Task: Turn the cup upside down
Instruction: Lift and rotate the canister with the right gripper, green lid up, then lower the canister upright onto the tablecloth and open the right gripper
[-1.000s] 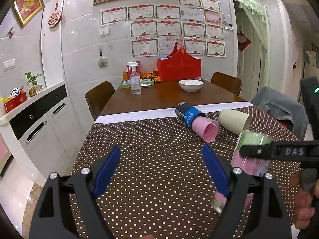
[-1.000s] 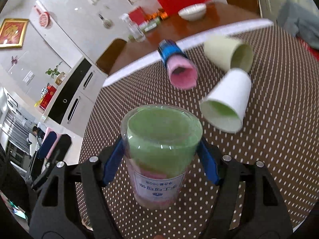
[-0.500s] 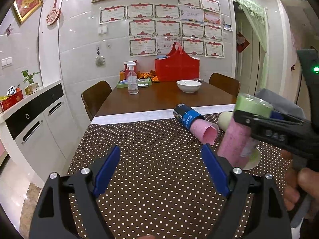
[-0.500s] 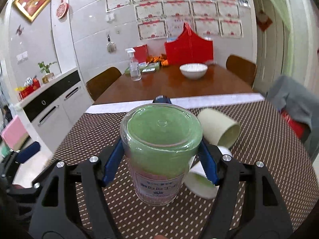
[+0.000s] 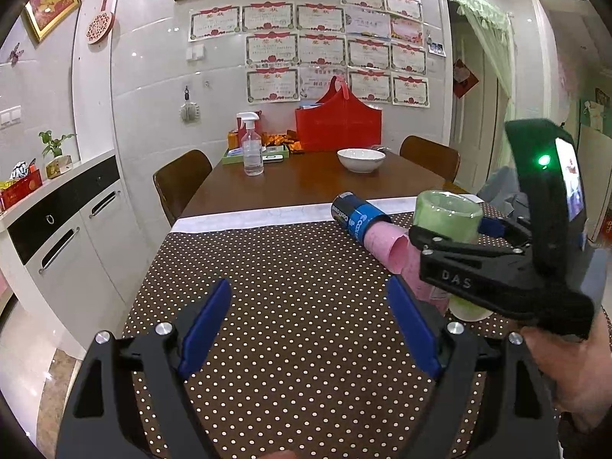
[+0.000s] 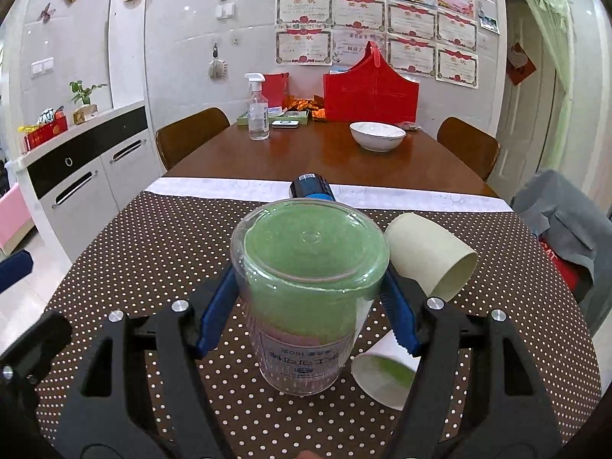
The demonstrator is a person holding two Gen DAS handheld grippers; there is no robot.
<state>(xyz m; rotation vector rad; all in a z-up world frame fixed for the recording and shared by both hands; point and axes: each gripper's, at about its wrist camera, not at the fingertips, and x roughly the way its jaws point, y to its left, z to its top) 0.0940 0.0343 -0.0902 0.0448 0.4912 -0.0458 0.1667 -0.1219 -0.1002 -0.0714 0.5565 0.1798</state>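
My right gripper (image 6: 308, 317) is shut on a clear plastic cup (image 6: 306, 290) with green and pink inside. The cup stands upside down, base up, its printed label inverted, its rim at or just above the dotted tablecloth (image 6: 153, 252). In the left wrist view the same cup (image 5: 445, 218) and right gripper (image 5: 451, 241) are at the right. My left gripper (image 5: 306, 329) is open and empty, low over the cloth to the left of the cup.
Three cups lie on their sides on the cloth: a blue-and-pink one (image 5: 367, 225), a cream one (image 6: 432, 256) and a white one with green inside (image 6: 382, 375). A bowl (image 6: 376, 135), spray bottle (image 6: 257, 109) and red bag (image 6: 369, 91) stand on the far table. A grey garment (image 6: 566, 229) lies at the right.
My right gripper has turned the clear cup from lying tilted to base-up vertical and lowered it toward the cloth. My left gripper has stayed open and almost still.
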